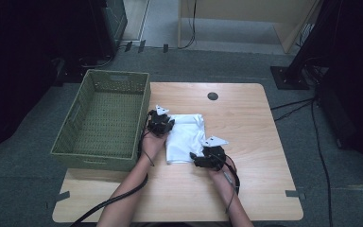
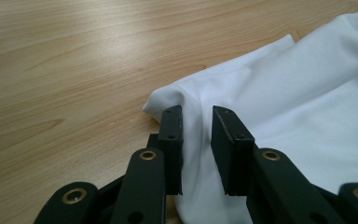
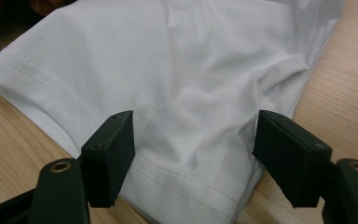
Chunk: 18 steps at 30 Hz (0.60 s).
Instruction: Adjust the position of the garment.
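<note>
Left gripper, black two-jaw tool, has its jaws nearly together w/ a fold of the white folded cloth garment between them; a small gap shows, so the pads don't look to be pressing yet, i.e. not clamped; right gripper has its jaws wide apart, straddling the garment's stitched hem, gripping nothing. Garment lies mid-table, folded into a rough rectangle, left gripper at its far-left corner, right gripper at its near-right corner; in the left gripper view the cloth is smooth, thin, softly rumpled; in the right gripper view the cloth shows a double row of stitching along the hem and several layers stacked. Risks, as I judge them: left jaws may pinch only the top layer, so the fold would peel open on a lift; right jaws are so wide they could close on air or drag the hem and wrinkle the stack; slick fabric could slip from a shallow bite. Beyond that, the light wood-grain table is smooth and slightly glossy, w/ a round dark hole near its far edge; green perforated plastic basket, rectangular w/ a slot handle, sits at the table's left, just beside the garment.
</note>
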Available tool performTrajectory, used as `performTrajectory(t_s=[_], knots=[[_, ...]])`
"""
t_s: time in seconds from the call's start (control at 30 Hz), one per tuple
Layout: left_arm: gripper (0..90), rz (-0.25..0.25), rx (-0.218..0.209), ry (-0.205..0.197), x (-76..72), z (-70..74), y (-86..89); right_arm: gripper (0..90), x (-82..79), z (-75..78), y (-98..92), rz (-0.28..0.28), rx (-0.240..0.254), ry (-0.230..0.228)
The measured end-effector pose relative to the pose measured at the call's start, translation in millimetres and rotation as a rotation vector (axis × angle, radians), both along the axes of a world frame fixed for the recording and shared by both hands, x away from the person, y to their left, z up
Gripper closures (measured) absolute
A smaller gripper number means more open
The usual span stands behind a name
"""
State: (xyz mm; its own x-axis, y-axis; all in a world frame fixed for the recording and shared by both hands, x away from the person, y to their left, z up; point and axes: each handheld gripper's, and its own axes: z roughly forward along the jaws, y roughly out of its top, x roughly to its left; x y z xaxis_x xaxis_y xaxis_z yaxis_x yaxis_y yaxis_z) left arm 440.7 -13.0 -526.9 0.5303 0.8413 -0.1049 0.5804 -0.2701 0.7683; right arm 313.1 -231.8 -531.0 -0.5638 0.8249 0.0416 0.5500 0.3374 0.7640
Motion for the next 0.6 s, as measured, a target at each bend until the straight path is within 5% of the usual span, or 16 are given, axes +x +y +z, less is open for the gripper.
performTrajectory(t_s=[0.23,0.6], knots=[[74.5,0.005,0.003,-0.002,-0.7,0.0,-0.8,30.2,0.9,-0.3,2.0,-0.002,-0.013,-0.003],[74.7,0.003,-0.002,0.002,-0.1,-0.1,-0.1,58.8,0.5,0.4,5.8,0.005,0.004,-0.020]])
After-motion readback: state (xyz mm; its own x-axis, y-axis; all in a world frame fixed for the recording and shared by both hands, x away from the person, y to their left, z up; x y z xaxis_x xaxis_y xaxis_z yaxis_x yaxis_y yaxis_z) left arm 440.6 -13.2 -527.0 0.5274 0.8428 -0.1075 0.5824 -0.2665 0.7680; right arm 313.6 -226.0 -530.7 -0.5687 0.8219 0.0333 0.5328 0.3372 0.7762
